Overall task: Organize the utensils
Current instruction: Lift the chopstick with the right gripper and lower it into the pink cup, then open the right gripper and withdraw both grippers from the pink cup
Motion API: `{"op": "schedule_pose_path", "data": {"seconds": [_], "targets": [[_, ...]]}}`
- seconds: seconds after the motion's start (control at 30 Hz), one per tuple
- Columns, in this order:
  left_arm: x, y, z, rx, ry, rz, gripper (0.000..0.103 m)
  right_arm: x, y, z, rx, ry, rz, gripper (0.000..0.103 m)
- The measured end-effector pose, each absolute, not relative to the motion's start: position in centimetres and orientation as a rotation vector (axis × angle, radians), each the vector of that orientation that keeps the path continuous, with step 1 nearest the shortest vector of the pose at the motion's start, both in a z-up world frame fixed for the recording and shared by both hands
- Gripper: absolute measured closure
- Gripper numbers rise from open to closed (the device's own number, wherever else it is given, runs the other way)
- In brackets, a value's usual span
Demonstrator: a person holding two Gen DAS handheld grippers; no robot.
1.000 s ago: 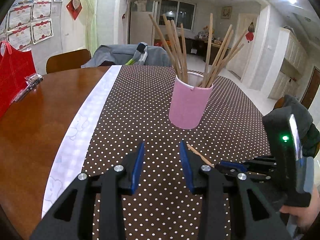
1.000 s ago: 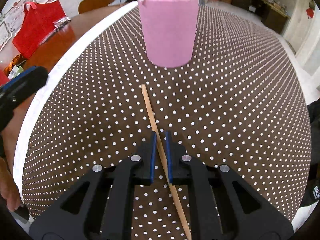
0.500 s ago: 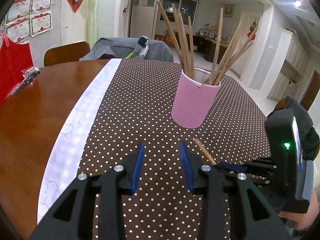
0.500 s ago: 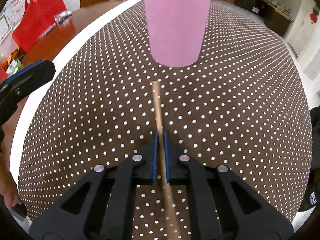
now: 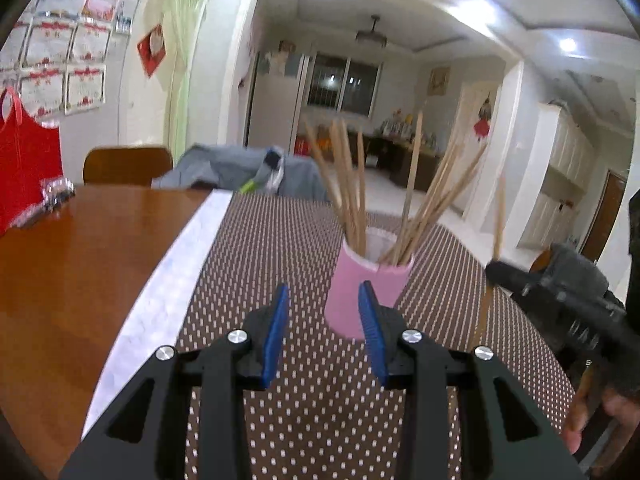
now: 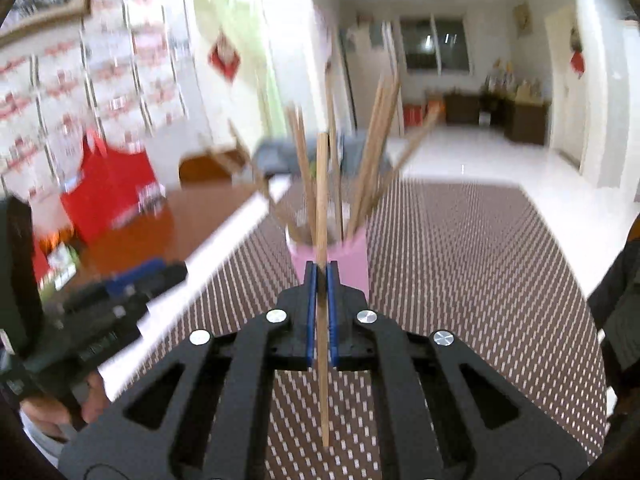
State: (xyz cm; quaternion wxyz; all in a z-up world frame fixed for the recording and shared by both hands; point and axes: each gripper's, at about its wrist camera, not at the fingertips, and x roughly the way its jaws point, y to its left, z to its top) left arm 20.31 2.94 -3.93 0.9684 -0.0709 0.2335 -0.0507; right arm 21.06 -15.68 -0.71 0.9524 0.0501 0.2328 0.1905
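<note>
The single pale wooden chopstick (image 6: 322, 216) is clamped upright between the blue-padded jaws of the right gripper (image 6: 321, 280), which are closed tight against its shaft. One end projects above the jaws, the other hangs below them, clear of the cloth. In the left wrist view the same chopstick (image 5: 498, 216) stands nearly vertical at the right edge, above the black right gripper (image 5: 496, 270), to the right of the cup and apart from it.

The pink cylindrical cup (image 5: 370, 292) stands on the brown white-dotted tablecloth (image 5: 280, 248) and holds a fanned bundle of wooden chopsticks (image 5: 360, 196) leaning outward against its rim. In the right wrist view the cup (image 6: 352, 256) lies directly behind the held chopstick.

The left gripper (image 5: 323, 328) has its jaws parted with nothing between the blue pads; it hovers over the cloth, just in front of the cup.

The cloth covers part of a polished brown wooden table (image 5: 72, 248). A red bag (image 5: 24, 168) stands at the far left of the table.
</note>
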Motion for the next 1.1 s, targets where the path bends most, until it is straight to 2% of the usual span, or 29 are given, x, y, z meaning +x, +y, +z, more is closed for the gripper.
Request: {"op": "schedule_pose_path", "data": {"seconds": [0.27,0.6,0.7,1.1], "targets": [[20.4,3.6,-3.4,-0.083,0.331,-0.016,0.067,21.5,-15.5,3.9,0.153,0.227,0.385,0.098],[21.3,5.9,-4.2,-0.125,0.33,0.034,0.067,22.0,-15.7,5.9,0.158,0.055,0.321,0.098],[20.9,6.3,-3.7,-0.144,0.308,0.025,0.067,22.9,-15.4,5.3,0.145,0.055,0.303,0.097],[20.8,6.5,-3.5,-0.143,0.281,0.05,0.067,25.4,-14.1,1.1,0.104,0.268,0.285,0.096]]}}
